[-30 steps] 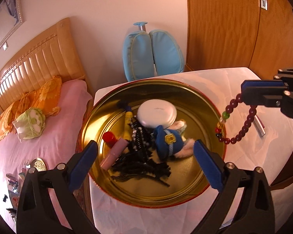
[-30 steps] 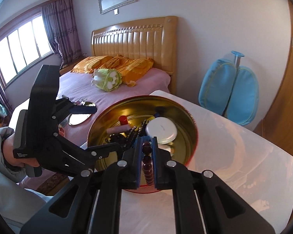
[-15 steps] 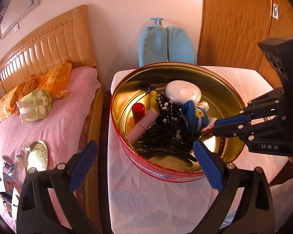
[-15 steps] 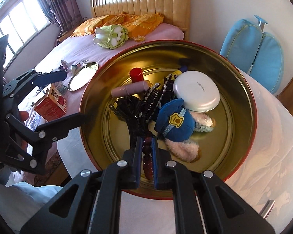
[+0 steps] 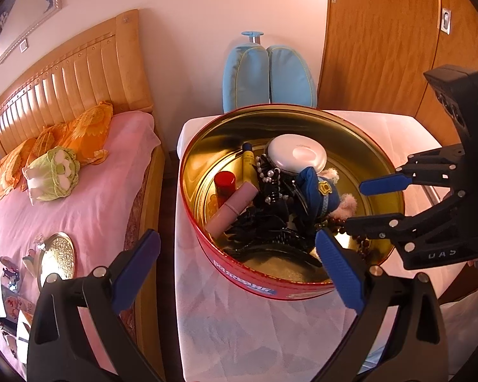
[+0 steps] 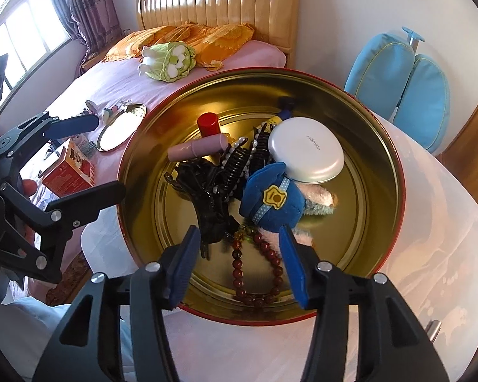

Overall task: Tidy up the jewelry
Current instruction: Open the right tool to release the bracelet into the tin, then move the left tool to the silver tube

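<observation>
right gripper (image 6: 239, 264) jaws opening, bead bracelet (image 6: 258, 270) lying loose between them at tin's (image 6: 395, 172) near edge; limp, slippery—pinch across one strand.

A bedroom with pale walls. A bed (image 6: 118, 76) with a pink sheet and a slatted wooden headboard (image 5: 70, 73) stands beside the white-covered counter (image 5: 255, 324). Orange pillows (image 6: 207, 39) lie at its head. Daylight enters through a curtained window (image 6: 25, 41). A framed picture (image 5: 25, 9) hangs above; a wooden door (image 5: 379, 38) stands behind a blue chair (image 5: 267, 79).
</observation>
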{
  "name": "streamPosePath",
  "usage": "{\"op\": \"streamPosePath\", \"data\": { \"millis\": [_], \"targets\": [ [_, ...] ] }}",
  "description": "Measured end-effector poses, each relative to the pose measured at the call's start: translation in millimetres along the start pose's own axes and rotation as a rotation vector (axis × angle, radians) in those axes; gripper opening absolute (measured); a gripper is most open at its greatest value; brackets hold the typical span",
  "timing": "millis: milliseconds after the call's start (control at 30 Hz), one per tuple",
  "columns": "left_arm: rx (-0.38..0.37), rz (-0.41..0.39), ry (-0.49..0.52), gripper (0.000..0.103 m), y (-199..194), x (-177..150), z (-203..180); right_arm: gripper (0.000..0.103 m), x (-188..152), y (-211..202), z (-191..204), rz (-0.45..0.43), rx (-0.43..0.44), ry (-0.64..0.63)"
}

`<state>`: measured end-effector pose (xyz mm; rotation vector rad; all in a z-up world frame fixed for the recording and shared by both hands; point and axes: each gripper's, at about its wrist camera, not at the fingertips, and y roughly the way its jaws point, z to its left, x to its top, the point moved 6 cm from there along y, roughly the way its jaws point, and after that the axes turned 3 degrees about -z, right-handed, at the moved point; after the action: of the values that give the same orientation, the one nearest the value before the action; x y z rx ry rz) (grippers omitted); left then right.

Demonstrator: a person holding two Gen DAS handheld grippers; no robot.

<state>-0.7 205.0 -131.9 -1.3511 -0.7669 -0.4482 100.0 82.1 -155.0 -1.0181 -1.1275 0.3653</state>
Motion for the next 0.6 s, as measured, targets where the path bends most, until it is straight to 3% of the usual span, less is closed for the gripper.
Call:
{"op": "streamPosePath", "data": {
  "millis": [233,600],
  "targets": [
    [-0.013,0.002,0.017,0.095,-0.7,2.5,-8.7,0.09,-1.0,-11.4,-4.4,-0.044,-0.032,0.004],
    [-0.073,-0.008,0.108,0.095,1.7,24.6,-54.6,0.092,-23.3,-42.9,-45.9,-0.092,-0.106,0.096]
  ]
}}
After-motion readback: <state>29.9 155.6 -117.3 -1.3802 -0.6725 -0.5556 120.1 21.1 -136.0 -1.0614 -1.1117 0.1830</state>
